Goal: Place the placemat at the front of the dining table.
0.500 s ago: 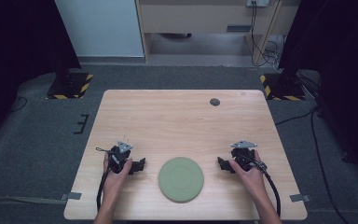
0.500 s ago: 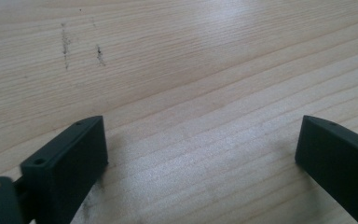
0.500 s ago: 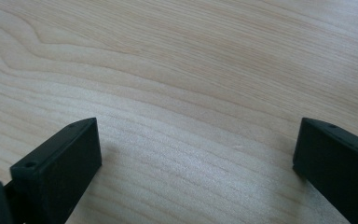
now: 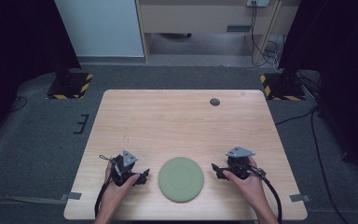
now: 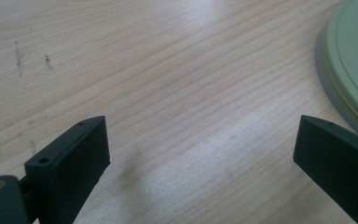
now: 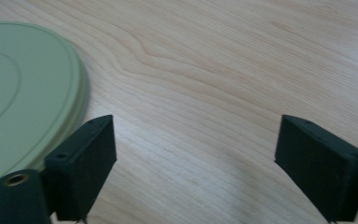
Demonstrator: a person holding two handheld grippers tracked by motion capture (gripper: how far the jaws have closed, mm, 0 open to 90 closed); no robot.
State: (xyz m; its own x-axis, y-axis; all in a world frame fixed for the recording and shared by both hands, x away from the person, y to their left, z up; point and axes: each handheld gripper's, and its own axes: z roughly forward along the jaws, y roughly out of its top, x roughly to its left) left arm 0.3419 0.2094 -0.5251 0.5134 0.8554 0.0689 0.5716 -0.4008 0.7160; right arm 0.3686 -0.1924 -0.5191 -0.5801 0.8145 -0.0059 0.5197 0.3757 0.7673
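green plate (image 4: 181,179) flat on wooden table (image 4: 177,121), near front edge, between both grippers. left gripper (image 4: 143,177) low over tabletop just left of plate, jaws spread wide, nothing between, only bare wood; plate rim close by one jaw in left gripper view (image 5: 354,60). right gripper (image 4: 216,170) just right of plate, jaws likewise wide apart, empty; plate edge beside one jaw in right gripper view (image 6: 28,102), contact unclear. small dark round mark (image 4: 215,101) at far side of table, well apart.
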